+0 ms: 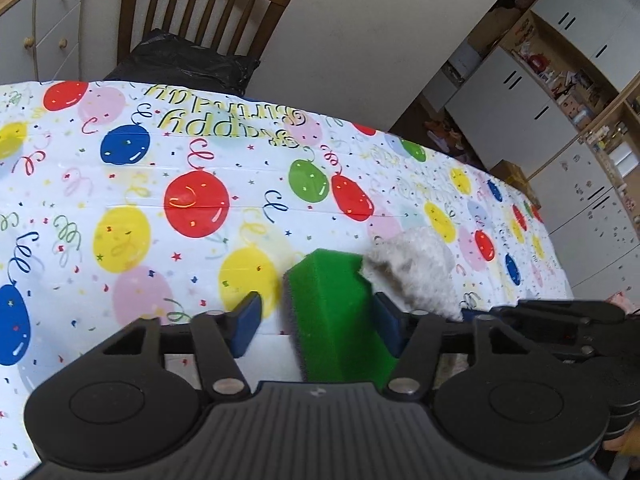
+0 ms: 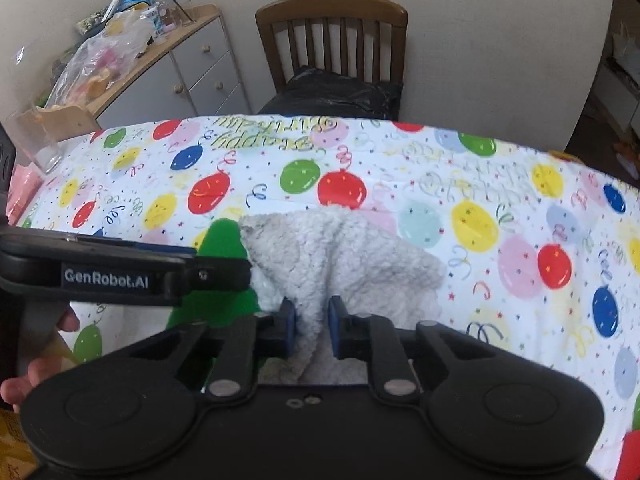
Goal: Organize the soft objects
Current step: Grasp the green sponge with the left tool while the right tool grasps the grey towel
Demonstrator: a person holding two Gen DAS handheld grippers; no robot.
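On the balloon-print tablecloth (image 1: 120,184), near its front edge, my left gripper (image 1: 316,320) straddled the green sponge (image 1: 332,312), jaws half-wide. My right gripper (image 2: 312,328) pinched the fleecy cloth (image 2: 340,248), light, limp, best gathered mid-fold.

Home dining or living area. Table under a plastic "Happy Birthday" balloon tablecloth (image 2: 440,168). Wooden slat-back chair (image 2: 332,36) against a plain wall, black bag (image 2: 336,92) on its seat. Grey drawer unit (image 2: 200,76) with a cluttered wooden top. White cupboards and crowded open shelves (image 1: 560,80) along the far side.
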